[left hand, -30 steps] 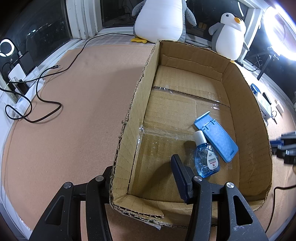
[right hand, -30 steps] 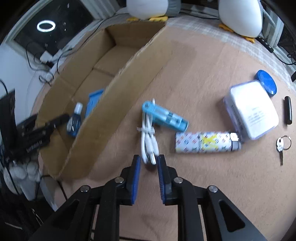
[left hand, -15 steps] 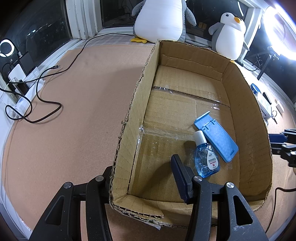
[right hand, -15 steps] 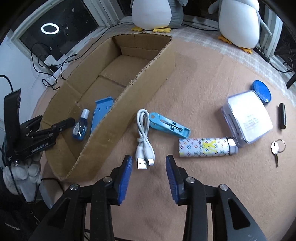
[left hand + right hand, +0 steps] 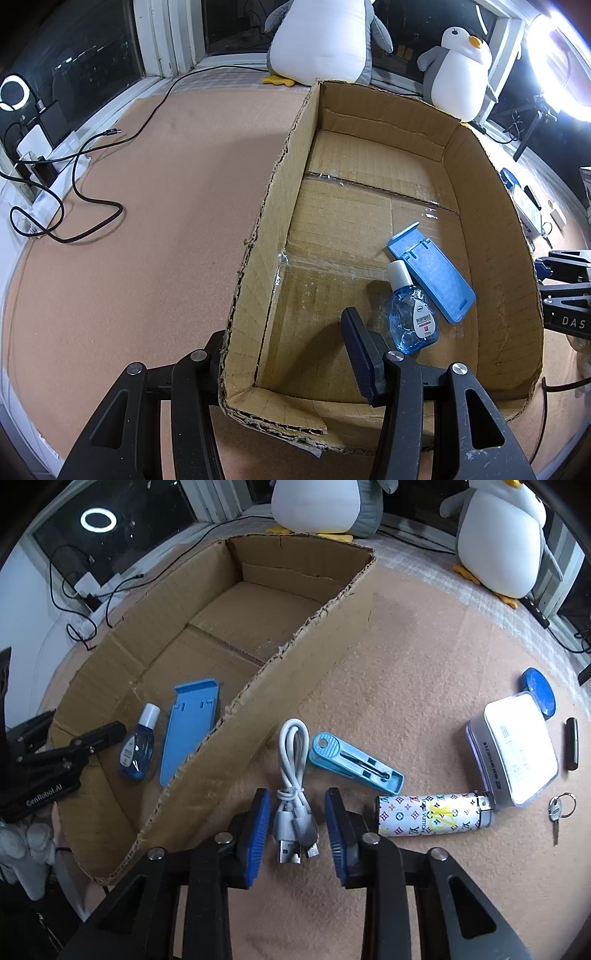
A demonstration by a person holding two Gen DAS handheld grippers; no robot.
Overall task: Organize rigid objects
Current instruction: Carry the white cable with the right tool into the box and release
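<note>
Two grippers, one cardboard box [image 5: 491, 206] already holding two items.

Left gripper [image 5: 284, 354] straddles the box's near-left wall, jaws spread, its left finger hidden behind cardboard. Inside lie a blue bottle [image 5: 412, 314] touching a blue stand [image 5: 432, 271]. Right gripper [image 5: 295, 830], spread, flanks the white cable [image 5: 293, 775] on the mat, right of the box.

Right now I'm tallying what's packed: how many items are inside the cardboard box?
2. The blue eye-drop bottle lies near the box's near end, and the blue plastic stand lies right beside it. The rest of the floor shows bare.
</note>
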